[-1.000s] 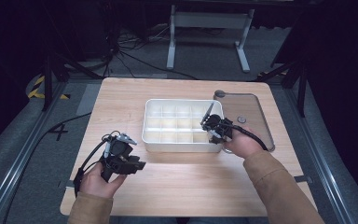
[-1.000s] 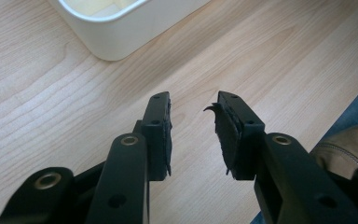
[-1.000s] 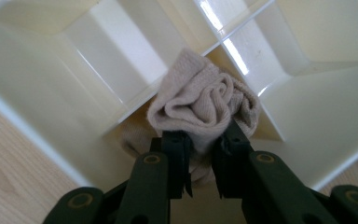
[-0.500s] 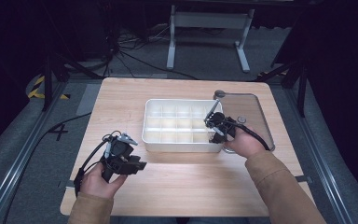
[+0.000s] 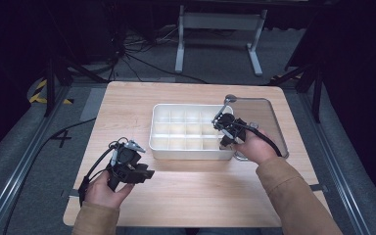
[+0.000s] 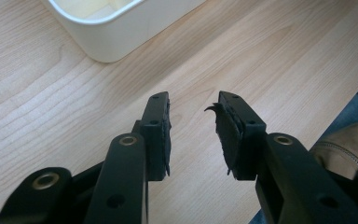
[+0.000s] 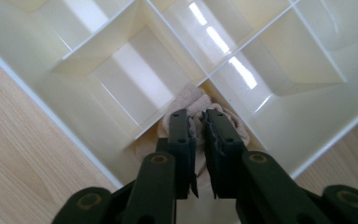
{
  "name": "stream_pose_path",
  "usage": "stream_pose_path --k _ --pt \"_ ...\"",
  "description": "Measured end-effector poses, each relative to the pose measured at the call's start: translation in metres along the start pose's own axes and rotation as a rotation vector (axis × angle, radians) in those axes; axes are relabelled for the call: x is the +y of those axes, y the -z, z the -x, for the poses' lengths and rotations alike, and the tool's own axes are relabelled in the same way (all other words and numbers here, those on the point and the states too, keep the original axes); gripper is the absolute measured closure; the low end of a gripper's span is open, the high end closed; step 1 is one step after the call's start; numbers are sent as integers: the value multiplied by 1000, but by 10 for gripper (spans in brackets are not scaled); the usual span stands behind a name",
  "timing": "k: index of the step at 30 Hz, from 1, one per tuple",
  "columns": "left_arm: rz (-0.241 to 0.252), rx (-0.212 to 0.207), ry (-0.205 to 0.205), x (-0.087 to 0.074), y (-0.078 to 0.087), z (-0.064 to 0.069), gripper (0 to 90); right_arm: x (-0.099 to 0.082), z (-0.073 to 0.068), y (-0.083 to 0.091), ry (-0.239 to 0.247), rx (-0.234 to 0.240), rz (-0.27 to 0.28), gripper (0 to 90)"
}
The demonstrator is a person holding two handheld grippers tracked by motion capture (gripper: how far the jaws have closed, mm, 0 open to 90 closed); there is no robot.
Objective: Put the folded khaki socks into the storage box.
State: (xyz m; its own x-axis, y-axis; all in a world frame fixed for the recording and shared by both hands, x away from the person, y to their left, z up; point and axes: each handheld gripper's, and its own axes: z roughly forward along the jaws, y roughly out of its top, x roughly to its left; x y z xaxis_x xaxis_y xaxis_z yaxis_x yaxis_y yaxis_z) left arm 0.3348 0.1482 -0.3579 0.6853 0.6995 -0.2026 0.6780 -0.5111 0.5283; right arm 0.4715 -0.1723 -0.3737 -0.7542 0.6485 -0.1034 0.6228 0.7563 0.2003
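While right gripper point(image 7: 196, 122) pinches beige rolled cloth point(image 7: 196, 103) inside white plastic divided organiser box point(image 7: 135, 88) and left gripper point(image 6: 193, 126) gapes empty: could snag on divider, slip.

The counter point(image 5: 186, 196) is pale wood with a visible grain, smooth and faintly satin. The tray point(image 7: 135, 70) is cream plastic, glossy enough to throw bright streaks off its dividers. In one cell lies a beige cloth point(image 7: 196, 105), soft, knitted and matt. Both tongs point(image 6: 193, 121) are matt black plastic with brass-coloured rivets; their pads point(image 6: 226, 135) look rubbery and frayed. The lid point(image 5: 262, 117) is clear, shiny plastic.
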Motion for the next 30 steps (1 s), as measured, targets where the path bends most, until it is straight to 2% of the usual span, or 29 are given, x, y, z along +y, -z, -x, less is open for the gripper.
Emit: stream_pose_path --k 5,9,12,16,21,24,30 --pt "-1 -1 -5 0 0 0 649 -2 -4 -13 26 -7 -39 832" --pt "1 0 -1 0 0 0 649 -4 -10 -22 26 -44 -22 834" --pt "1 0 -3 0 1 0 649 -5 -9 -22 21 -39 -16 830" --pt "2 -4 -2 0 1 -1 648 -7 -5 -20 6 -10 1 814" --pt "0 -7 -4 1 1 -2 645 -11 1 -12 -31 30 24 746" --pt "6 -7 5 0 1 -3 645 -14 4 -7 -45 40 37 728" --pt "8 -10 2 0 1 -3 644 -23 11 8 -68 56 102 710"
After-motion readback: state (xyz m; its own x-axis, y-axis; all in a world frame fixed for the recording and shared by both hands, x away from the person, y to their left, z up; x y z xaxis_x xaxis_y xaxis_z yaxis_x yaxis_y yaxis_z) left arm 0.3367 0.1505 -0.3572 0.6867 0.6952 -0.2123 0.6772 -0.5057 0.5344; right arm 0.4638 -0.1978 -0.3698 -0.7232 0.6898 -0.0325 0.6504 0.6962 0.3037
